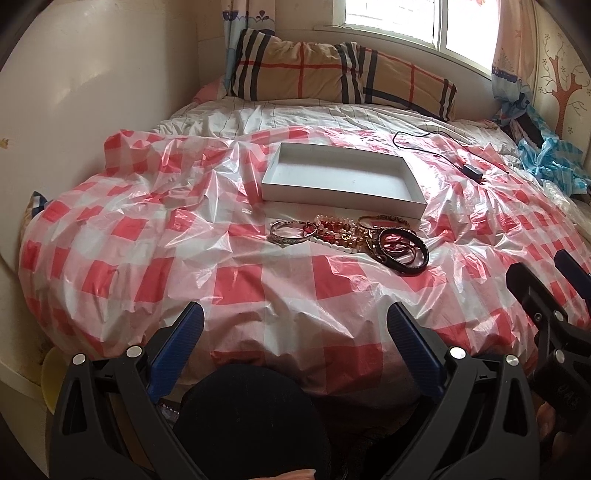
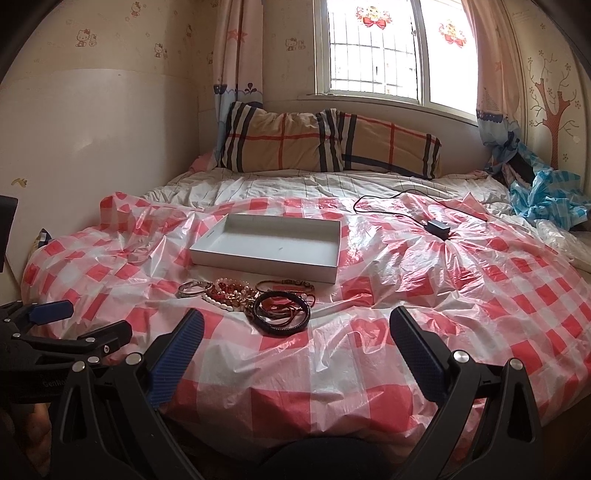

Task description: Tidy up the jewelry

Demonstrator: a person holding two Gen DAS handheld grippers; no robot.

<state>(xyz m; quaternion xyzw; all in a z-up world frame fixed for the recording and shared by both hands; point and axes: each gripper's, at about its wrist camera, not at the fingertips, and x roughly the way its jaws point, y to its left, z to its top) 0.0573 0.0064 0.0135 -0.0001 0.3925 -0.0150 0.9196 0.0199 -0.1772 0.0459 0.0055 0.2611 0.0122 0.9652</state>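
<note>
Left wrist view looks across a bed covered by a crinkled red-and-white checked plastic sheet (image 1: 236, 280), with a white striped quilt (image 1: 332, 114) beyond it and a long tan plaid pillow (image 1: 332, 74) against the wall under a bright window (image 1: 399, 18). A shallow white cardboard box (image 1: 369, 201), with nothing in it, sits on the sheet; just in front of it, close to its near edge, lies a heap of jewelry (image 1: 351, 236) made of metal bangles, pearl and red bead strings and black rings. A black cable with a small adapter (image 1: 472, 171) lies to the right of the box, and a crumpled blue-checked plastic sheet (image 1: 550, 158) is bunched by the tree-patterned wall. The left tongs (image 1: 295, 325) stand wide apart over the near sheet, holding nothing; the right tongs (image 1: 543, 273) show at the right edge. Right wrist view shows the same bed from further right: the box (image 2: 258, 266) and jewelry (image 2: 251, 299) sit left of centre, the pillow (image 2: 332, 140) below the barred window (image 2: 388, 48), cartoon-cat wallpaper (image 2: 85, 37) and pink curtains (image 2: 236, 48) around it. The right tongs (image 2: 295, 325) are spread wide and empty, nearer the black rings than the left tongs (image 2: 88, 321), whose opening I cannot tell here.
</note>
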